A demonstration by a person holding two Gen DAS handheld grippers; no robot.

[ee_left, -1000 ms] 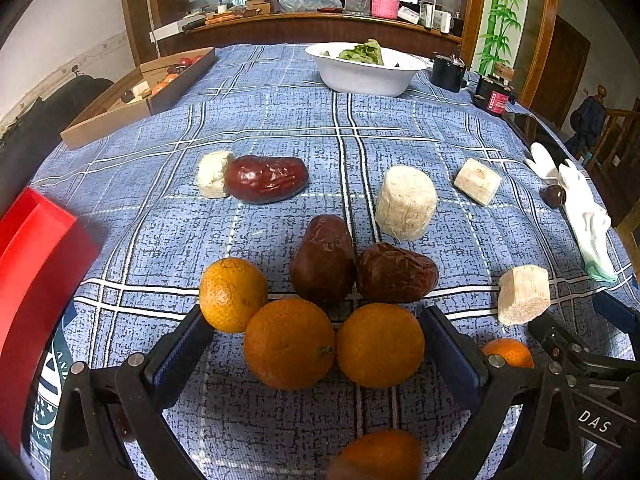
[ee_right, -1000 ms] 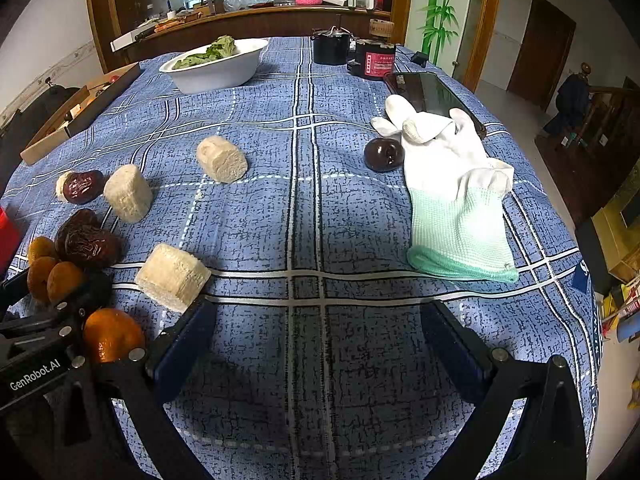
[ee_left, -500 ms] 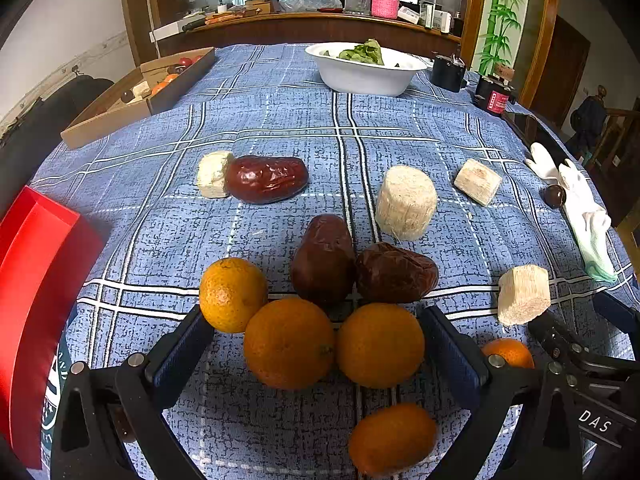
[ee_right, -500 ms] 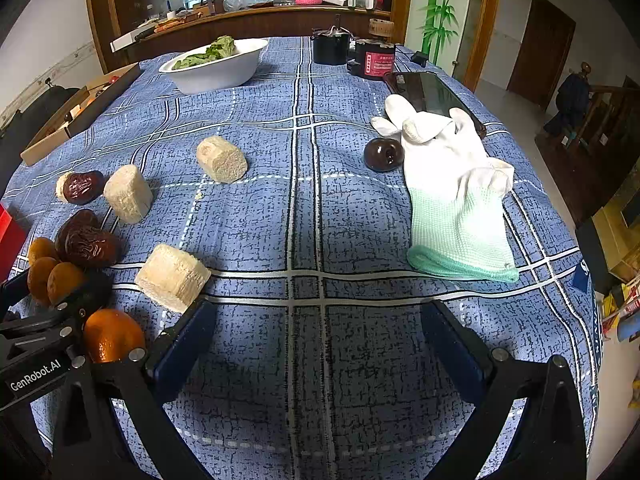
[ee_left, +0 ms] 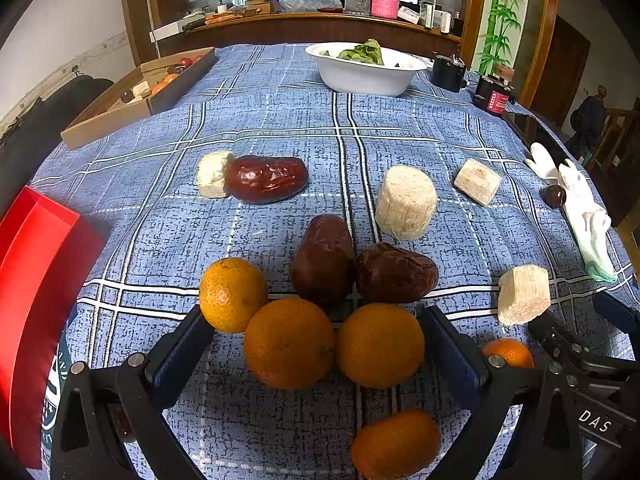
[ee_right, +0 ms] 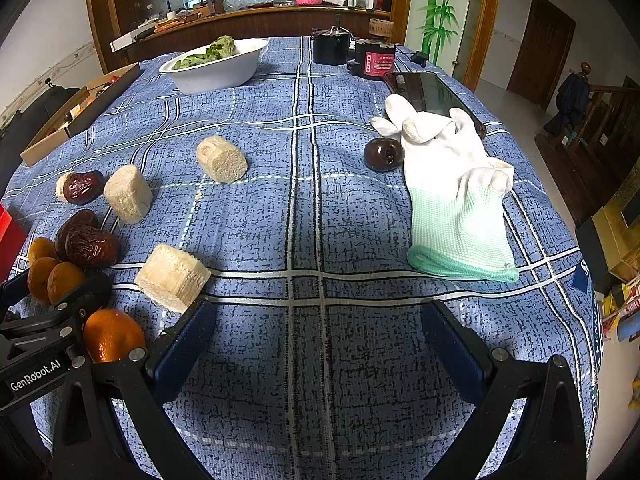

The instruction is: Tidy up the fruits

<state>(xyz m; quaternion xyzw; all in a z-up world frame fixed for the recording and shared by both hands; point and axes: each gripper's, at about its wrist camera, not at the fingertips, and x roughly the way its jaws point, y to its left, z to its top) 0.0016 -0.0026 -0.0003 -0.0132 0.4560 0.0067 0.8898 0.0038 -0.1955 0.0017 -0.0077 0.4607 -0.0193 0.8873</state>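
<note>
The left gripper (ee_left: 316,340) sits low over the blue plaid tablecloth (ee_left: 280,120), its blue-padded jaws spread wide and holding nothing; two oranges (ee_left: 334,346) lie side by side between the fingers, a third orange (ee_left: 233,294) touches the tip of its left finger, and a smaller orange fruit (ee_left: 396,444) rests loose on the cloth nearer the camera, inside the jaws' span. Just beyond the oranges two dark wrinkled dates (ee_left: 360,266) touch one another, and farther on a glossy red date (ee_left: 266,179) leans against a pale cut chunk (ee_left: 212,179). To the left of the oranges is a red box (ee_left: 36,280), and far behind it an open cardboard box (ee_left: 132,92) at the table edge. To the right of the oranges stand three more pale fibrous chunks (ee_left: 406,202), and one more orange (ee_right: 112,334) lies wedged between the two tools. The right gripper (ee_right: 316,344) hovers level over bare cloth, equally wide open and empty. Beyond it lies a dark round fruit (ee_right: 383,154) touching a white and green glove (ee_right: 452,192), whose fingers overlap a black phone (ee_right: 428,92). At the far end are a white bowl of greens (ee_right: 218,66), two dark canisters (ee_right: 352,54) and a wooden sideboard (ee_right: 256,20).
</note>
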